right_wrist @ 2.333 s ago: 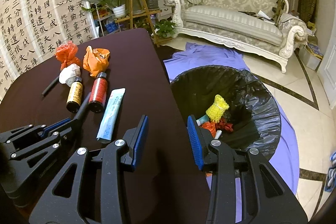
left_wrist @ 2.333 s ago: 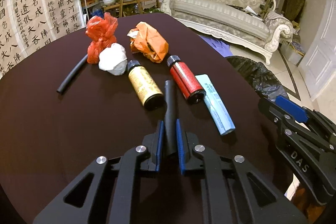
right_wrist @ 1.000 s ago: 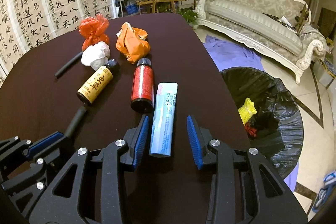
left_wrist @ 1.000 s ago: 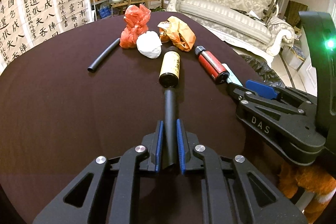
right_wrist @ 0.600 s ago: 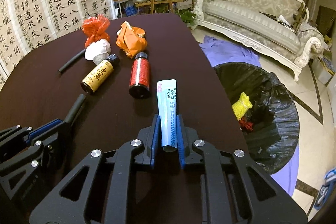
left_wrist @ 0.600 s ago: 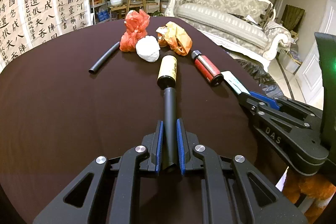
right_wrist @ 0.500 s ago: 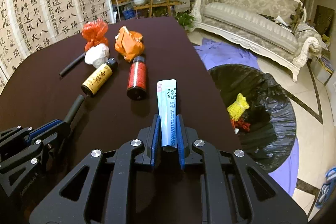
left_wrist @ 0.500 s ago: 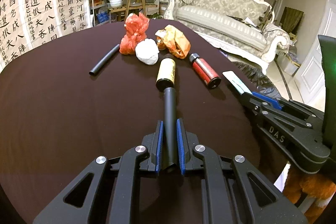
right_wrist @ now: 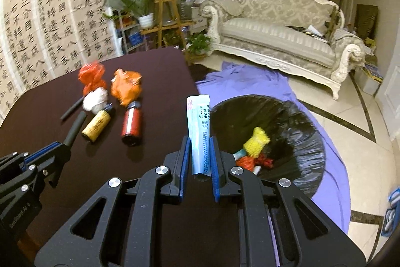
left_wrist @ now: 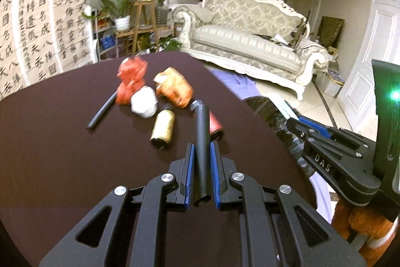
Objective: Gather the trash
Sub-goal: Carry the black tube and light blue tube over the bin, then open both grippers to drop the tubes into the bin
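Left claw (left_wrist: 202, 157) clenched on a matte black tube (left_wrist: 202, 142), rigid, cylindrical, hollow at the near end, lifted clear of the worktop (left_wrist: 50, 147). Right claw (right_wrist: 199, 150) clamped on a flat pale-blue sachet (right_wrist: 199, 126), glossy, printed with small text, crimped top edge, held up just beside the bin.

Worktop: dark brown, smooth, rounded edge. On it: crinkled red plastic wad (right_wrist: 91, 78), crumpled orange wrapper (right_wrist: 127, 87), white paper ball (right_wrist: 96, 99), yellow-label bottle (right_wrist: 97, 126) and red-label bottle (right_wrist: 131, 125), both lying on their sides, second thin black tube (right_wrist: 72, 108).

Room: calligraphy sheets on the wall, potted plants on a wooden stand, ornate cream sofa (right_wrist: 282, 34), tiled floor, purple cloth (right_wrist: 250, 81) under the bin.

Bin (right_wrist: 295, 116): black liner, holds a yellow mesh wad (right_wrist: 257, 142) plus red and orange scraps.
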Demonstrator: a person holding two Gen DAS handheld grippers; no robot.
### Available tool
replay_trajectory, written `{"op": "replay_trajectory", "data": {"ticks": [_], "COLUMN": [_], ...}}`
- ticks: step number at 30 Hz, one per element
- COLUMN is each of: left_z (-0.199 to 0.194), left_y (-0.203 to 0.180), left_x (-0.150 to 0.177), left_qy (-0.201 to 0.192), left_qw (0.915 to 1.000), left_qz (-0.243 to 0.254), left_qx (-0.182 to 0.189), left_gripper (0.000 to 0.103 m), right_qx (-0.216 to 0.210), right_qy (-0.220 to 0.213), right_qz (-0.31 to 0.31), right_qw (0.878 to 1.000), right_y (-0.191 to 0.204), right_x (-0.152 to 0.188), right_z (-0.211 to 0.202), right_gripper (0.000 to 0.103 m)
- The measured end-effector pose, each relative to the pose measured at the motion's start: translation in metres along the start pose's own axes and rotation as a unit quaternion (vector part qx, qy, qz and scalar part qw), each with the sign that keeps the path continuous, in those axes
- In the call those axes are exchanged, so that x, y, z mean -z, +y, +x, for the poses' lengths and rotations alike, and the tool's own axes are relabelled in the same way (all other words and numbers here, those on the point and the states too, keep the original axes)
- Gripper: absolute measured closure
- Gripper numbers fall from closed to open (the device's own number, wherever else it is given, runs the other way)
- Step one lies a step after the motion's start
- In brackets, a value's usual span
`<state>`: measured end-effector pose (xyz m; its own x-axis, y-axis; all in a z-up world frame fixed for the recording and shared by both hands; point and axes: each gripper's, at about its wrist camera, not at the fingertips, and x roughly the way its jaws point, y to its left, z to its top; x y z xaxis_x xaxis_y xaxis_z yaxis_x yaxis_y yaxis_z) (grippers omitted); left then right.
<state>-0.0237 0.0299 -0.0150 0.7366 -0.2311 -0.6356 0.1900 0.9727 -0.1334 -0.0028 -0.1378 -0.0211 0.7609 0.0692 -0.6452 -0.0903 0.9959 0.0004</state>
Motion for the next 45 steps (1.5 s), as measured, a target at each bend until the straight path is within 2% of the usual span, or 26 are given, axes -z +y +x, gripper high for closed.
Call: {"op": "replay_trajectory", "data": {"ticks": [7, 14, 23, 32, 35, 36, 37, 38, 40, 42, 45], "left_z": [0.023, 0.058, 0.101, 0.123, 0.130, 0.132, 0.133, 0.135, 0.135, 0.133, 0.132], "left_y": [-0.034, -0.060, -0.088, -0.109, -0.114, -0.114, -0.114, -0.114, -0.115, -0.115, -0.114], "left_x": [-0.021, -0.039, -0.051, -0.054, -0.053, -0.052, -0.051, -0.051, -0.050, -0.050, -0.050], "left_qy": [-0.011, -0.002, 0.018, 0.029, 0.040, 0.043, 0.047, 0.050, 0.048, 0.041, 0.041], "left_qw": [0.9992, 0.9984, 0.9961, 0.9935, 0.9920, 0.9917, 0.9914, 0.9911, 0.9913, 0.9921, 0.9924], "left_qz": [0.031, 0.049, 0.081, 0.107, 0.117, 0.118, 0.120, 0.121, 0.120, 0.118, 0.115], "left_qx": [0.022, 0.029, 0.029, 0.026, 0.027, 0.027, 0.026, 0.025, 0.021, 0.016, 0.014], "left_gripper": [0.089, 0.089, 0.089, 0.089, 0.089, 0.088, 0.085, 0.081, 0.060, 0.051, 0.046], "right_qx": [0.037, 0.064, 0.073, 0.076, 0.079, 0.080, 0.081, 0.083, 0.087, 0.089, 0.090], "right_qy": [-0.017, -0.024, -0.016, -0.004, -0.001, -0.001, -0.001, -0.003, -0.003, -0.003, -0.003], "right_qz": [0.024, 0.050, 0.063, 0.078, 0.081, 0.083, 0.085, 0.088, 0.089, 0.091, 0.096], "right_qw": [0.999, 0.996, 0.995, 0.994, 0.994, 0.993, 0.993, 0.993, 0.992, 0.992, 0.991], "right_y": [-0.033, -0.068, -0.092, -0.107, -0.112, -0.114, -0.115, -0.117, -0.118, -0.120, -0.122], "right_x": [-0.007, -0.011, -0.008, -0.006, -0.006, -0.005, -0.005, -0.005, -0.004, -0.002, -0.001], "right_z": [0.002, 0.013, 0.033, 0.052, 0.057, 0.057, 0.058, 0.057, 0.057, 0.057, 0.054], "right_gripper": [0.088, 0.087, 0.087, 0.086, 0.085, 0.080, 0.073, 0.071, 0.070, 0.070, 0.069]}}
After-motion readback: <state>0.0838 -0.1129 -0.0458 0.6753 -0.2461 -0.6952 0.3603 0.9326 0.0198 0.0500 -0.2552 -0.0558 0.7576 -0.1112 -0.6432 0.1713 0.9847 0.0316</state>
